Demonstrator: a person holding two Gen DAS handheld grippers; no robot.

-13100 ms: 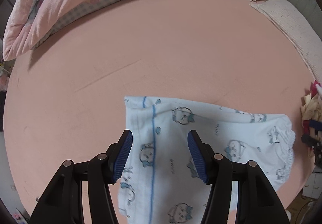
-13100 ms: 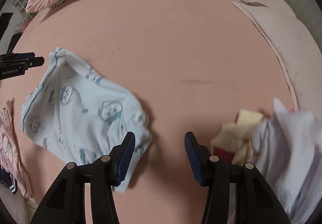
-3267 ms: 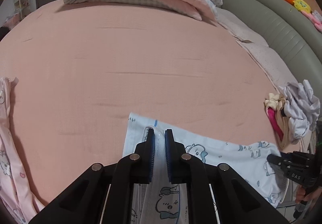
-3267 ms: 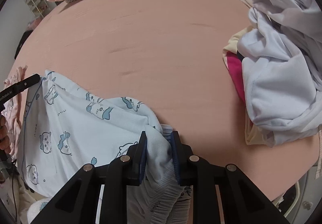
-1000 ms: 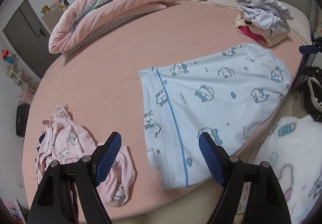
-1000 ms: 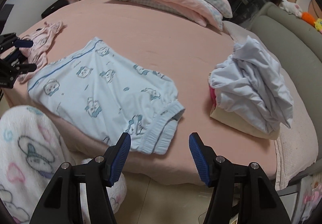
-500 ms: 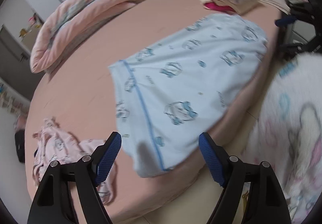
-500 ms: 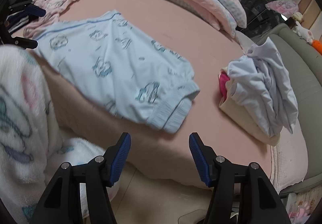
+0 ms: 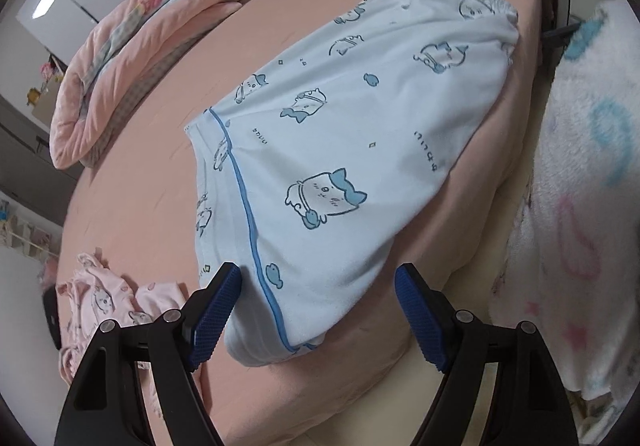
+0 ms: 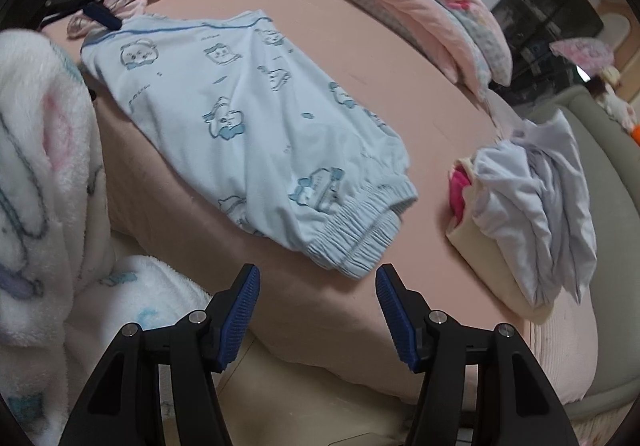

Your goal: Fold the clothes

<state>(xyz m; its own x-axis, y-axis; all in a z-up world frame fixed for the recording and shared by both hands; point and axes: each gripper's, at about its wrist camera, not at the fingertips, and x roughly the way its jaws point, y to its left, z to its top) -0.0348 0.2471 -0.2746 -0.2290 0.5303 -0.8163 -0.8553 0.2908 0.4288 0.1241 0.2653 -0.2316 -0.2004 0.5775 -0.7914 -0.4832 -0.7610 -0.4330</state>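
The blue pants (image 9: pixel 340 149) lay spread flat near the edge of the pink bed (image 9: pixel 132 181), one side hanging a little over the edge. They had little animal pictures and a blue stripe. In the right view the stretchy waistband (image 10: pixel 360 234) was at 12 o'clock from the right claw (image 10: pixel 318 310), very near it. In the left view the leg end (image 9: pixel 260 342) sat at 12 o'clock between the left claw's (image 9: pixel 320 314) blue pads.

Both claws were spread wide and gripping nothing.

The pants looked soft, thin and light. They would likely flop and bunch when lifted, so a corner pinch may work best: the thick waistband on one side, the stripe hem on the other.

A pile of white clothes (image 10: pixel 536 205) sat at 2 o'clock in the right view, and a crumpled pink top (image 9: pixel 104 306) at 9 o'clock in the left view. I could not tell how many things were in the pile. The fuzzy white sleeve (image 10: pixel 44 173) hid part of the bed edge. The underside of the pants was hidden too.
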